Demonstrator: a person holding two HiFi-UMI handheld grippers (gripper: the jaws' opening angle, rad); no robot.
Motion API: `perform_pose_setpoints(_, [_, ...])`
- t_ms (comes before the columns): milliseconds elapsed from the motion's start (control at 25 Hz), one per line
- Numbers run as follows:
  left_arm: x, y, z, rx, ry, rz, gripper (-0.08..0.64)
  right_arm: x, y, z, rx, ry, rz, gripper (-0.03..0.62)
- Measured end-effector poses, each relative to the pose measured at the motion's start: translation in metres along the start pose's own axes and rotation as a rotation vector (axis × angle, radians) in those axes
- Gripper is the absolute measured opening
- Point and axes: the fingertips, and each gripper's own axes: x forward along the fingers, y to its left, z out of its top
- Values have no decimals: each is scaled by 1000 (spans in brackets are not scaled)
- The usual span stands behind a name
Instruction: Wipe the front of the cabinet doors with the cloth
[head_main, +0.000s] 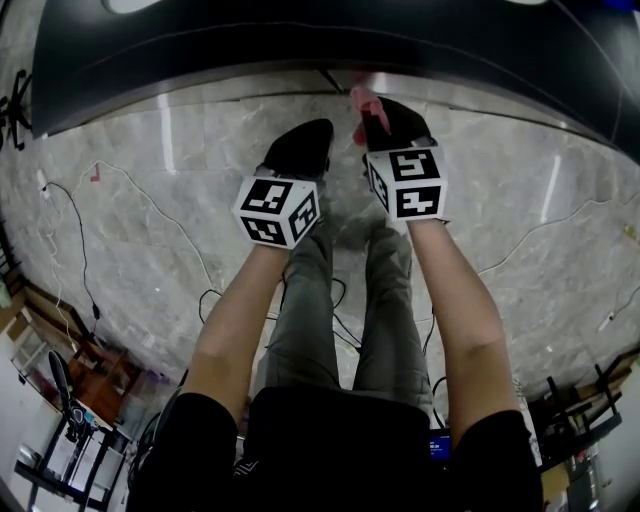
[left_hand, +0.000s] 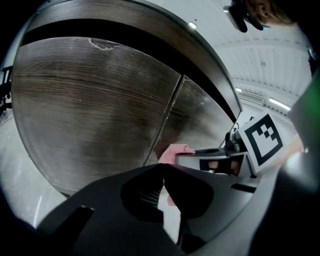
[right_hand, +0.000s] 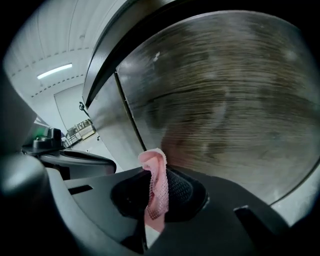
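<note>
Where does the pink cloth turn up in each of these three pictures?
Head view: pink cloth at top centre, poking out of the right hand-held gripper.
Left gripper view: cloth at centre, against the door.
Right gripper view: cloth at lower centre, pinched between the jaws.
Shared landmark: the seam between the cabinet doors, just left of the cloth in both gripper views.

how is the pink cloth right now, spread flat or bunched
Bunched: the cloth is a narrow fold pinched in the right hand-held gripper.
</note>
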Motion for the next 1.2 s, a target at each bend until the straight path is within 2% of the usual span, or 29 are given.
perform_pose_setpoints(160, [5, -1, 7, 2, -7, 3, 9, -1, -10, 3, 4, 1, -10, 48])
perform_pose_setpoints(400, [20, -20, 8, 18, 5, -18, 9, -22, -46, -7, 16, 9, -54, 48])
perform_pose_setpoints(920, [77, -102, 2, 74, 50, -115, 9, -80, -150, -35, 111, -7, -185, 48])
perform_pose_setpoints(1200, [103, -144, 4, 82, 55, -148, 9, -105, -194, -40, 117, -11, -223, 48])
